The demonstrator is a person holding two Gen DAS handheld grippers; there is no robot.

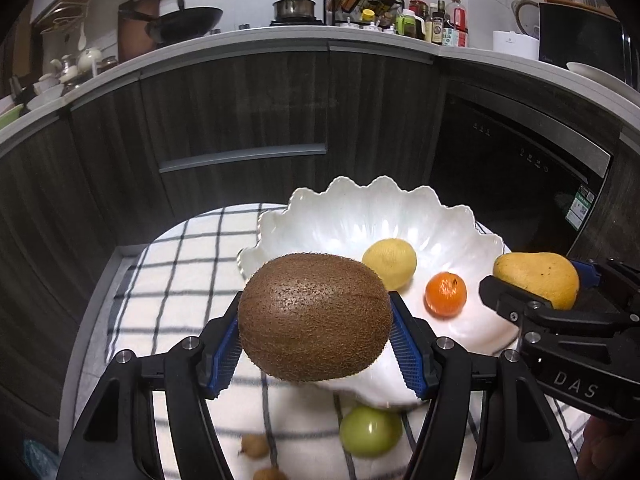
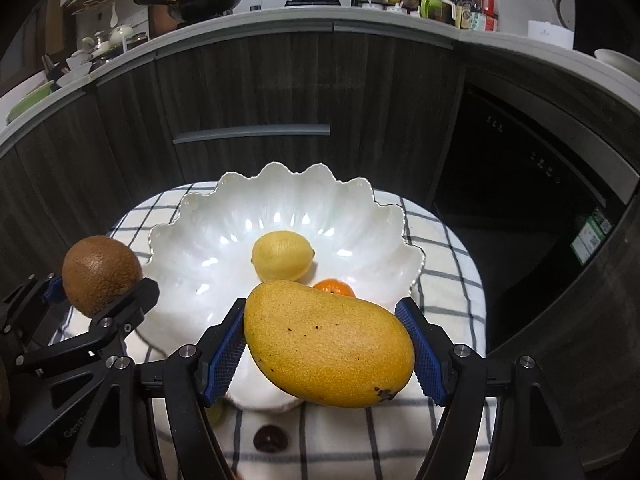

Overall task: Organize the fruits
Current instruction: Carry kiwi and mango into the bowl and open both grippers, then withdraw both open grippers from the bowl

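We see the left tongs [image 1: 316, 344] closed on a kiwi [image 1: 315, 316], its blue pads pressing the fruit's two sides, so the jaws stand about half apart around it. The kiwi hangs above the near left rim of the white scalloped bowl [image 1: 360, 208].

The right tongs [image 2: 326, 344] grip a yellow mango [image 2: 330, 340] the same way, pads against both sides, jaws held wide by the fruit. The mango is lifted over the near edge of the bowl, its narrower end pointing far and left.

In the left wrist view the right tongs and mango come in from the right, above the bowl's right rim; in the right wrist view the left tongs and kiwi show at the left, beside the bowl's left rim.

Inside the bowl lie a lemon [image 2: 282, 254] near the middle and a tangerine [image 1: 446, 294] just nearer and to its right, close together.

The bowl stands on a checked cloth [image 1: 184, 264] covering the tabletop. On the cloth, nearer than the bowl, lie a green fruit [image 1: 370, 430], two small brown fruits [image 1: 255, 446] to its left, and a dark wrinkled piece [image 2: 270, 438] which we cannot identify.
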